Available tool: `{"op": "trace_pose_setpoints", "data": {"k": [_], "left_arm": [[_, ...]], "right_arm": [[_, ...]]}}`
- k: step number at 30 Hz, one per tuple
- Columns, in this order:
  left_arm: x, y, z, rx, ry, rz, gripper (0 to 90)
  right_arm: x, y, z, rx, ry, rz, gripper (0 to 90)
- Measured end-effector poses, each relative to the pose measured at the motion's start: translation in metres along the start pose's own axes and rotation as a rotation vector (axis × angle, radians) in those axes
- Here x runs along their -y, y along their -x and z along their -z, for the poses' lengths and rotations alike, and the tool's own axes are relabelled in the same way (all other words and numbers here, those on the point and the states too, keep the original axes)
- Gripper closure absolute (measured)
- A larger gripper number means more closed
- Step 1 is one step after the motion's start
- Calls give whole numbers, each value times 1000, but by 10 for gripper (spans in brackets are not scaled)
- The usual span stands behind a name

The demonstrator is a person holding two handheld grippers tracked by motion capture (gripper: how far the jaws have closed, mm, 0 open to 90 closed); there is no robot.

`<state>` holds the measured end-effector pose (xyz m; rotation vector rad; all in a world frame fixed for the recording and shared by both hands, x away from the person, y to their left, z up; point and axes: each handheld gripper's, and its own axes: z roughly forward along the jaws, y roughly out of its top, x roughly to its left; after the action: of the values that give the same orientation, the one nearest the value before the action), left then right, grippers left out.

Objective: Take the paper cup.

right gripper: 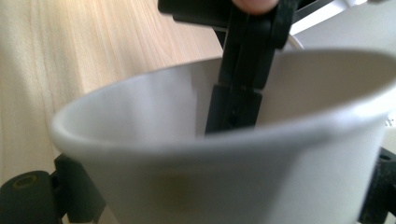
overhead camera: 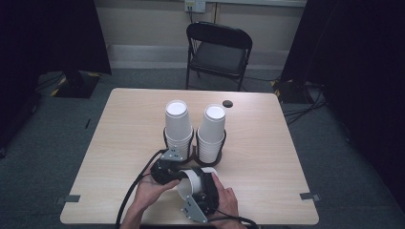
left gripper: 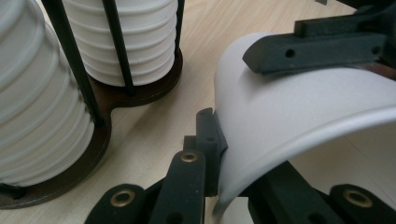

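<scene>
White paper is what the cup point(overhead camera: 191, 182) is made of, thin and smooth, wide at the mouth and narrower at the bottom. It lies on its side in the air just above the near edge of the counter point(overhead camera: 267, 157), between the two grippers. The left gripper point(overhead camera: 177, 174) has its jaws clenched tight on the thin rim of the cup, one jaw inside and one outside, as the right gripper view shows from in front of the mouth. The right gripper point(overhead camera: 203, 188) has its jaws spread wide around the cup's body; one black jaw lies along the cup's side, but I cannot tell if they press on it or only sit beside it. The paper wall is soft, so I think a hard squeeze could dent the cup or fold the rim. If both hands pull different ways, the rim might tear or the cup could slip out and roll off the counter. Just behind stand two tall stacks of white cups point(overhead camera: 177, 125), ribbed where the rims pile up, each inside thin black rods on a dark round wooden holder point(left gripper: 100, 140). A careless swing could knock a stack point(overhead camera: 212, 131) over. The counter is pale wood with a fine grain. A black metal folding chair point(overhead camera: 218, 50) waits behind it.
</scene>
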<state>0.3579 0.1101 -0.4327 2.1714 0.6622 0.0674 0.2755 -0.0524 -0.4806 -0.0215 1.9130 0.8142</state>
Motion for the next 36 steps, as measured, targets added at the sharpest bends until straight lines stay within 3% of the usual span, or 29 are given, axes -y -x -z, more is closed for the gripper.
{"op": "trace_pose_setpoints", "data": {"k": [4, 16, 24, 25, 28, 36], "left_arm": [[0, 0, -3, 1, -7, 8, 862], [0, -1, -5, 13, 15, 46, 852], [-1, 1, -4, 2, 52, 57, 842], [0, 1, -4, -1, 86, 64, 832], [2, -1, -3, -3, 106, 78, 777], [6, 0, 1, -12, 184, 58, 699]], "right_arm": [[-4, -3, -1, 2, 1, 30, 88], [-5, -1, 1, 2, 21, 13, 89], [-2, 4, 3, -5, 25, -35, 101], [-2, 4, 3, -1, 24, -52, 103], [-1, 6, 4, -6, 26, -76, 105], [3, 10, 3, -23, 33, -145, 106]]}}
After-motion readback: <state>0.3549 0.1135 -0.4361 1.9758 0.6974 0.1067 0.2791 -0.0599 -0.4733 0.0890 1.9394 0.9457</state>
